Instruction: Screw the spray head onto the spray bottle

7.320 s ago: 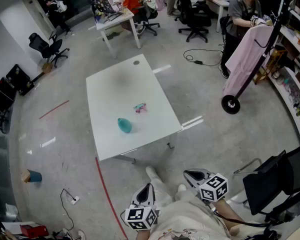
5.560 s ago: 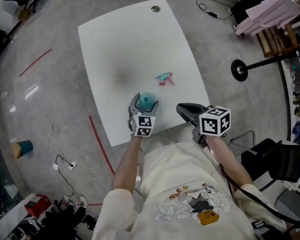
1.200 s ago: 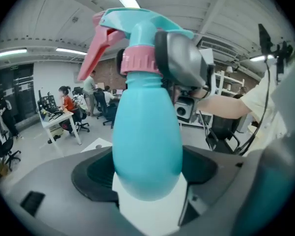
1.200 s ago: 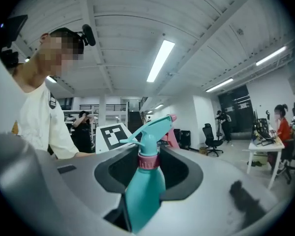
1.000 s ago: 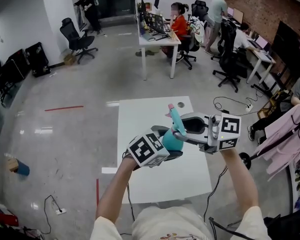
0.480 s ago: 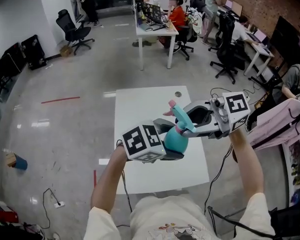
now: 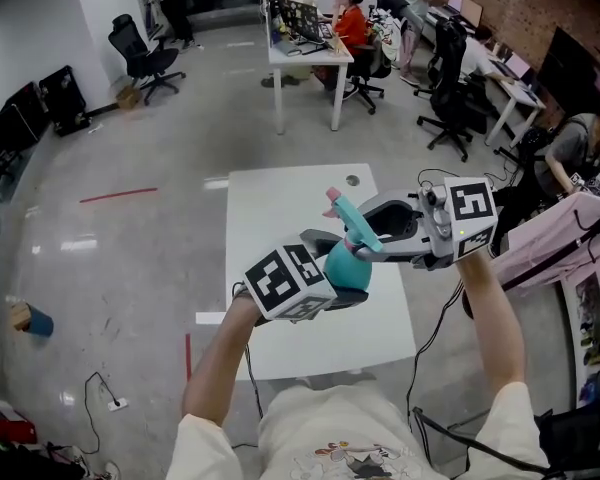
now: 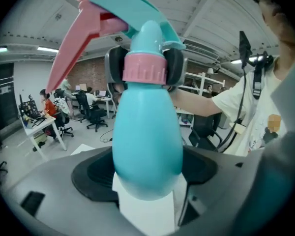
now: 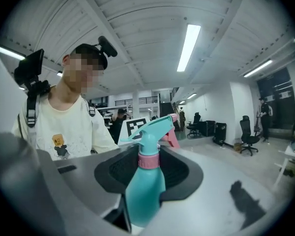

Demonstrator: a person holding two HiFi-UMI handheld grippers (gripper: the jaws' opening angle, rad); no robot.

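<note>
Your left gripper (image 8: pixel 147 173) has its jaws closed on the belly of the teal spray bottle (image 8: pixel 147 141). One pad sits on either side and the bottle stands upright between them. Your right gripper (image 9: pixel 148 173) has its jaws about half-wide, set on the pink collar (image 9: pixel 148 160) at the foot of the spray head (image 9: pixel 150 129). The left gripper view shows its dark pads touching that collar on both sides.

Against the earlier frames:
- **At the start:** bottle and head lay apart on the table (image 7: pixel 280 203), and both grippers hung low by your body.
- **Later:** the left jaws stood round the bottle near the table's near edge, with the head lying alone toward the right edge.
- **Now:** the head sits on the bottle's neck and the pair is held in the air, off the table. In the head view it shows over the table's right half.
- **Over the last second:** both grips look the same and the right jaws' width has not altered.

Not determined: whether the collar is fully seated on the thread. The bottle's base is hidden behind the left jaws. In the right gripper view its lower part drops out of sight between the jaws. In the head view the pink trigger (image 8: pixel 73 43) is too small to make out clearly. Your arms cover part of the table's near edge.
</note>
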